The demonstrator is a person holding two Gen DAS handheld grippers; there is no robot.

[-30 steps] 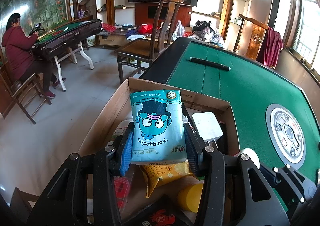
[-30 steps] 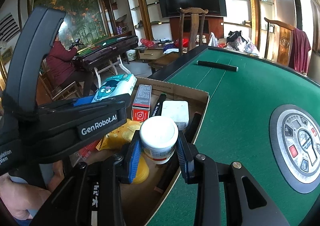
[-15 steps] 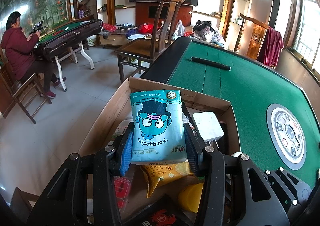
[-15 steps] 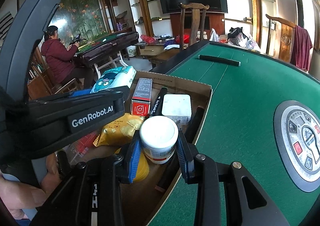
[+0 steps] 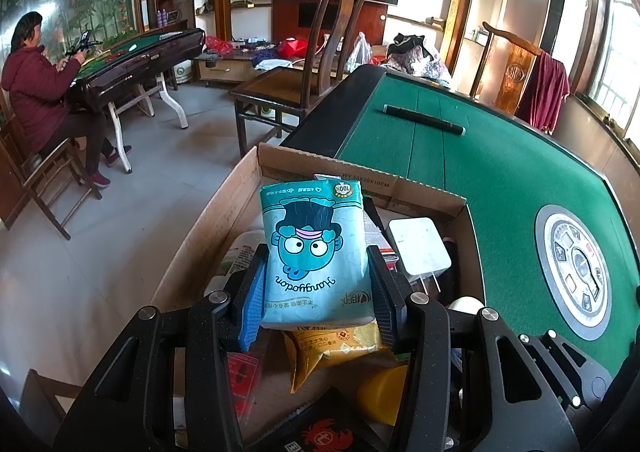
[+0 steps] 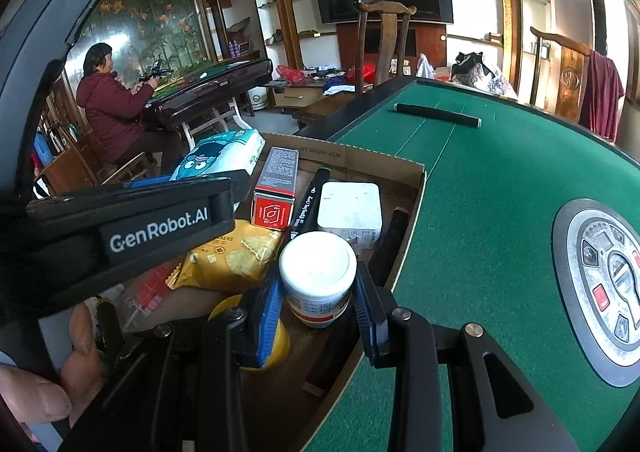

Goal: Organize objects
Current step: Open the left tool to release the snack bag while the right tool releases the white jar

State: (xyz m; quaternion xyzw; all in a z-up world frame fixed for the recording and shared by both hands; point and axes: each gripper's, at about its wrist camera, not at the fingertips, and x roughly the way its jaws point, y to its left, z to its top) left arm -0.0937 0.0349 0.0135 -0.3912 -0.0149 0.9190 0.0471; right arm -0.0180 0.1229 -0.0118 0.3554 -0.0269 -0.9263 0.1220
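The tissue pack (image 5: 316, 252) is showing glossy, crinkled plastic film, held above the matt brown cardboard box (image 5: 360, 178). Beside the box, the table (image 5: 480, 172) is wearing matt green felt. Inside the box, the jar (image 6: 318, 276) is showing a smooth white plastic lid and the yellow snack bag (image 6: 232, 256) is gleaming.

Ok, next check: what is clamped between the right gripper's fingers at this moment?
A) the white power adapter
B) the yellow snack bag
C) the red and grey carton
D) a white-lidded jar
D: in the right wrist view the right gripper has its blue pads pressed on either side of the white-lidded jar, held above the cardboard box.
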